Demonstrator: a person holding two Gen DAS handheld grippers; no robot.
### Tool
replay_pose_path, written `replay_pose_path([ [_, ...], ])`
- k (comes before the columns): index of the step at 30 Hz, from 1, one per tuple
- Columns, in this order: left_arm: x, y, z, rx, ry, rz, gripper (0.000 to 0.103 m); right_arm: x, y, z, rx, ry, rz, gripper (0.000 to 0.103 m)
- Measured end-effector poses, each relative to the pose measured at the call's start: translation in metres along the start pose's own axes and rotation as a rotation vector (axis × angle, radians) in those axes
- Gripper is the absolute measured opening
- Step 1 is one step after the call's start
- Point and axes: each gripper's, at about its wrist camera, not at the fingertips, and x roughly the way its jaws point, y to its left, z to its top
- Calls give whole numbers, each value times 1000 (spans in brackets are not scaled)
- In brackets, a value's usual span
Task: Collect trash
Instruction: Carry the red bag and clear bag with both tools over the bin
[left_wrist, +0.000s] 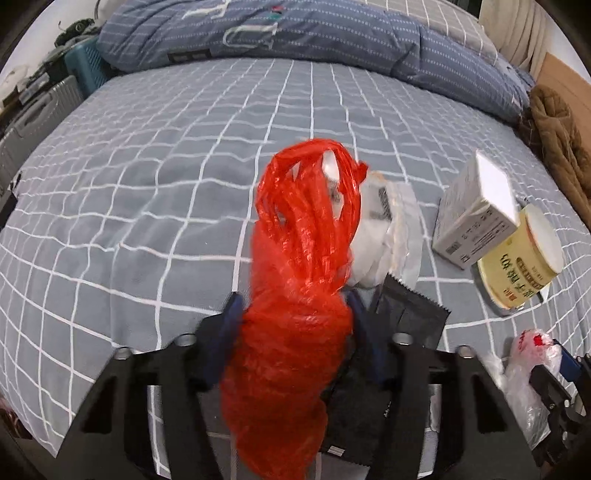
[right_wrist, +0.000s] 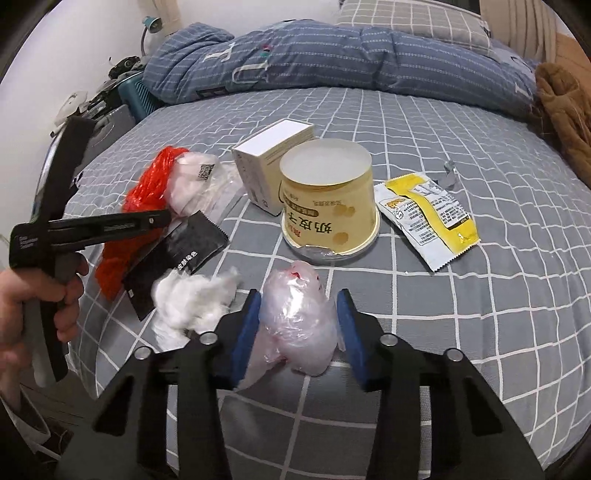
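Two views, and each catches things the other misses. Only the right wrist view shows the yellow sachet (right_wrist: 428, 218), lying flat on the checked bedsheet (right_wrist: 461, 332) to the right of the upturned cup (right_wrist: 328, 206), and the wad of white tissue (right_wrist: 195, 299) just beside the black packet (right_wrist: 177, 258). It also shows the left gripper (right_wrist: 162, 218) from the side, held in the person's left hand (right_wrist: 40, 306) at the left edge of the picture. The left wrist view gives the close look at the red bag (left_wrist: 295, 295), which fills the middle of that picture and hides much of the litter behind it; the white box (left_wrist: 476, 206) and the cup (left_wrist: 521, 258) appear at its right, touching each other.

The left gripper (left_wrist: 295, 314) has its blue pads (left_wrist: 231, 317) pressed against both sides of the red bag, narrow enough to bunch the plastic between them; the bag's handles stick up past the fingertips, over a white wrapper (left_wrist: 373, 229) with a printed code. The black packet (left_wrist: 410, 317) lies just to the right of that gripper, partly under it.

The right gripper (right_wrist: 299, 317) is about half open around a crumpled clear bag (right_wrist: 295, 321). Its left pad (right_wrist: 247, 325) touches the plastic; whether the right pad presses it cannot be told. The clear bag sits at the near edge of the bed, in front of the cup.
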Motion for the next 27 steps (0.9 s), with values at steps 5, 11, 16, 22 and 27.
replay_pose_path([
  [5, -6, 0, -2, 4, -13, -3, 46, -4, 0, 0, 5, -14, -5, 36],
  [11, -34, 0, -3, -7, -71, -10, 45, -21, -2, 2, 22, -55, -12, 36],
  [16, -59, -5, -9, -8, -118, -14, 45, -33, 0, 2, 19, -83, -23, 36],
  [22, -79, -11, -27, -9, -131, -26, 45, -54, -2, 0, 27, -126, -34, 36],
  [27, -97, -17, -49, 2, -144, -38, 45, -71, -6, -7, 46, -153, -39, 36],
])
